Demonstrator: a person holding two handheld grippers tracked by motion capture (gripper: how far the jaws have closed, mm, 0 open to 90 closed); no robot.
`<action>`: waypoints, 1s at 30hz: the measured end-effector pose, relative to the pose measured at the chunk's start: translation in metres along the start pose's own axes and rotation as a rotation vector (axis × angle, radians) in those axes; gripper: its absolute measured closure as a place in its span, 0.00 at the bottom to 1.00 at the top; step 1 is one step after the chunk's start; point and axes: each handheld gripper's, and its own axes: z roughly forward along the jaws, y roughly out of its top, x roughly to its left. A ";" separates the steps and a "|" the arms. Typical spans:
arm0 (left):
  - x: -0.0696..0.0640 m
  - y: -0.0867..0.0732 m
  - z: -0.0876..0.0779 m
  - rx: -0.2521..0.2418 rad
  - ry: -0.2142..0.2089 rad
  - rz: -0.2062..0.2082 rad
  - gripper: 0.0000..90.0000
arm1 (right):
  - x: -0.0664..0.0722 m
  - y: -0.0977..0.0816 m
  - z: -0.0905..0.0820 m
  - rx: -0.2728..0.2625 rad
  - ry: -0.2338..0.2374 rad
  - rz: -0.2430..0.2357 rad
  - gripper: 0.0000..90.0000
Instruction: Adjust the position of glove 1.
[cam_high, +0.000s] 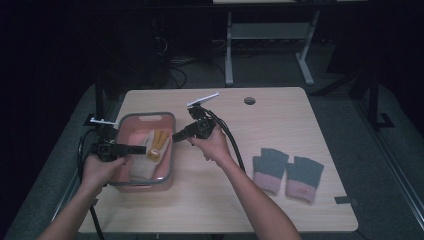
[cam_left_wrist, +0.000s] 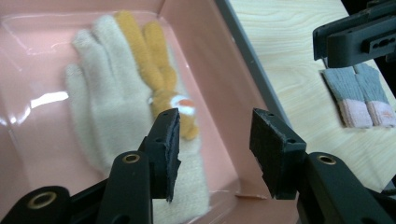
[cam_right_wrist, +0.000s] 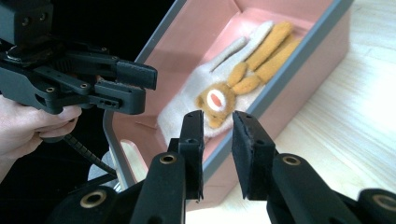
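Note:
A pink bin (cam_high: 145, 116) with a grey rim stands at the table's left. A cream glove (cam_left_wrist: 107, 102) lies flat in it, with an orange glove (cam_left_wrist: 154, 70) on top. My left gripper (cam_left_wrist: 215, 140) hovers over the bin's near end, its jaws apart with nothing between them. My right gripper (cam_right_wrist: 218, 140) is held just outside the bin's right wall (cam_right_wrist: 289, 70). It points at the orange glove (cam_right_wrist: 261, 56), with a narrow empty gap between its jaws. From above, the left gripper (cam_high: 142, 149) and right gripper (cam_high: 176, 136) face each other across the bin.
Two grey gloves with pink cuffs (cam_high: 270, 167) (cam_high: 302, 177) lie side by side at the right of the wooden table. A round cable hole (cam_high: 249, 100) sits near the far edge. A table frame (cam_high: 229, 50) stands on the dark floor behind.

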 end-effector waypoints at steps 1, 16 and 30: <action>-0.002 0.000 0.001 -0.002 -0.010 0.000 0.57 | -0.001 -0.001 -0.005 -0.006 -0.004 -0.003 0.81; -0.033 0.011 0.003 -0.022 -0.086 0.059 0.52 | -0.013 -0.015 -0.038 -0.044 -0.020 0.008 0.78; -0.057 0.022 0.017 -0.027 -0.234 0.051 0.52 | -0.027 -0.031 -0.065 -0.077 -0.037 0.029 0.77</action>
